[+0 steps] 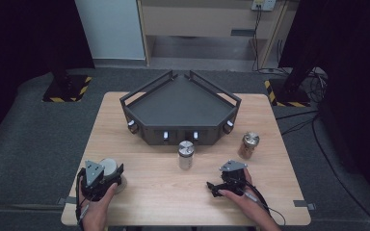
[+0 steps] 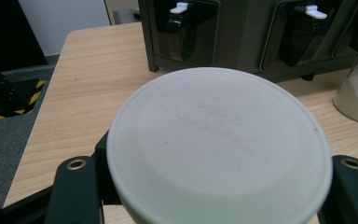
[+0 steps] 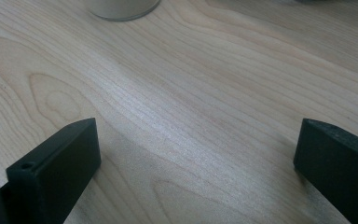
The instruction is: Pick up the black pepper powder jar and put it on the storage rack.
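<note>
From above, the left gripper [image 1: 110, 177] clamps a white-lidded jar [image 1: 109, 167] at the table's [image 1: 173, 192] near-left corner (its own view reveals faint embossed lettering on the lid), while the right gripper [image 1: 215, 188] gapes empty.

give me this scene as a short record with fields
left tongs: shut on white-lidded jar, near left table edge
right tongs: open, nothing between, low over table
rack: dark, angled, at back of table
other jars: silver-lidded jar in front of rack; brown jar to its right
</note>
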